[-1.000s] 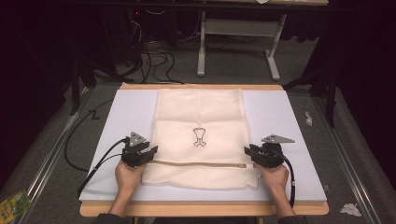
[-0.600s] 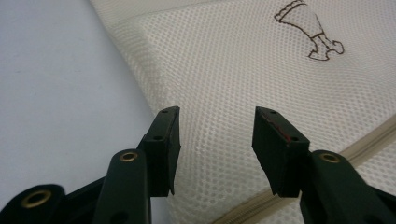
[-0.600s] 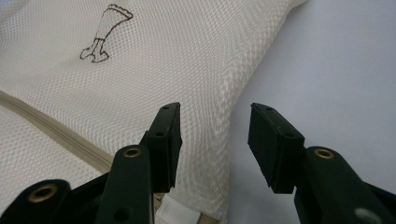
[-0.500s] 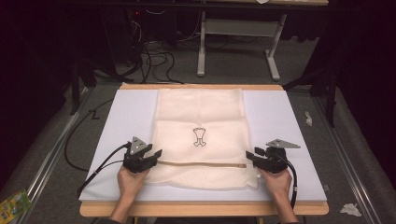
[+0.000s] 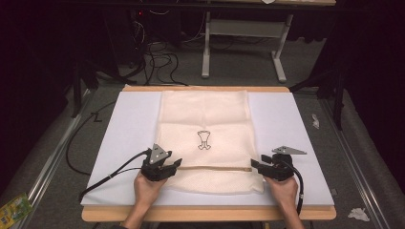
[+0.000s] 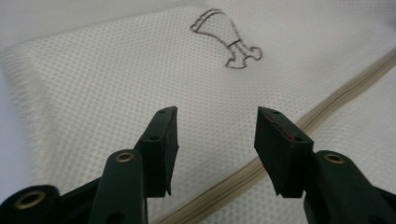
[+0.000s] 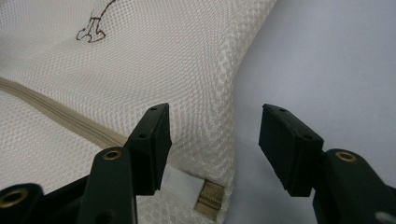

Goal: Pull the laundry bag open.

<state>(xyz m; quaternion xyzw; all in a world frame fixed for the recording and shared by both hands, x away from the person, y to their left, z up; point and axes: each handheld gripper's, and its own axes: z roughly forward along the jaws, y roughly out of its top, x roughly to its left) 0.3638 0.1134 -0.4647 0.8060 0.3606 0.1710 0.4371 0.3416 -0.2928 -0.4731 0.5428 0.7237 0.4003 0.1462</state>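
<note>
One mesh laundry bag (image 5: 205,138) lies flat mid-worktop (image 5: 124,124), beige zipper (image 5: 210,168) across near end, contents not discernible. Left gripper (image 5: 175,164) and right gripper (image 5: 255,165) at zipper ends, both released, jaws just opening, gripping nothing. Crumpled paper (image 5: 315,120) by right edge.

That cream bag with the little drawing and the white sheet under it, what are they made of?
The bag looks like fine woven mesh, probably synthetic: tiny regular holes, matte, with a beige zipper tape. The white sheet looks smooth and matte, perhaps foam board or paper; hard to tell.
</note>
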